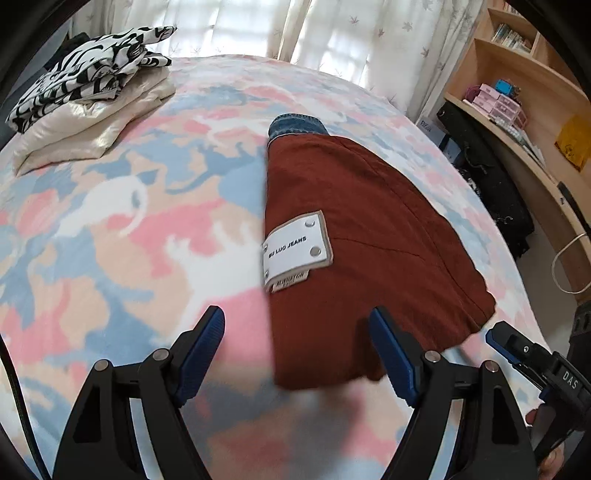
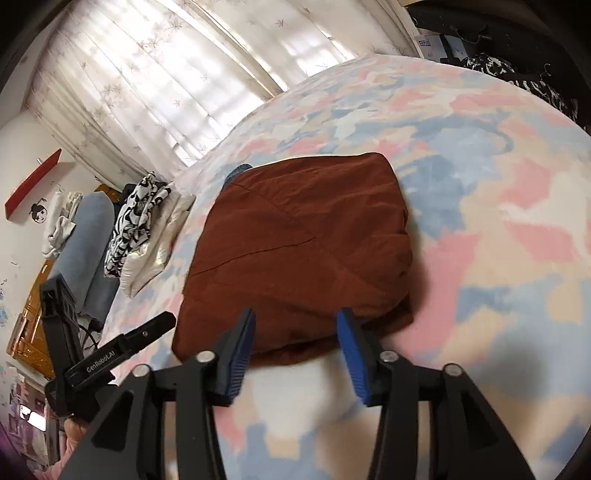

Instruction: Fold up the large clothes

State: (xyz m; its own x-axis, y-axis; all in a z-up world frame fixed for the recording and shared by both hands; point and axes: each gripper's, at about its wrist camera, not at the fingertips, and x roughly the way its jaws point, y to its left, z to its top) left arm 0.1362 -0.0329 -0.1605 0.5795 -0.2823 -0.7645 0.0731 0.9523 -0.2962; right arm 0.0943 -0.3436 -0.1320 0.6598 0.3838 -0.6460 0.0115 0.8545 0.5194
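A folded rust-brown garment (image 1: 369, 229) lies flat on the pastel blanket (image 1: 110, 221). It carries a white label reading JEANS (image 1: 295, 247), and a strip of blue denim (image 1: 295, 127) shows at its far end. My left gripper (image 1: 295, 317) hovers open over the garment's near left corner, its blue pads (image 1: 203, 350) apart and gripping nothing. In the right wrist view the same garment (image 2: 299, 251) fills the middle, and my right gripper (image 2: 296, 314) stands open at its near edge, the pads not pressing the cloth. Each gripper shows in the other's view: the right gripper (image 1: 498, 334), the left gripper (image 2: 162, 321).
A stack of folded clothes, a black-and-white patterned piece (image 1: 92, 74) on a cream one (image 1: 92, 129), sits at the bed's far left. White curtains (image 1: 332, 29) hang behind the bed. A wooden shelf unit (image 1: 524, 85) and a dark bag (image 1: 487, 177) stand to the right.
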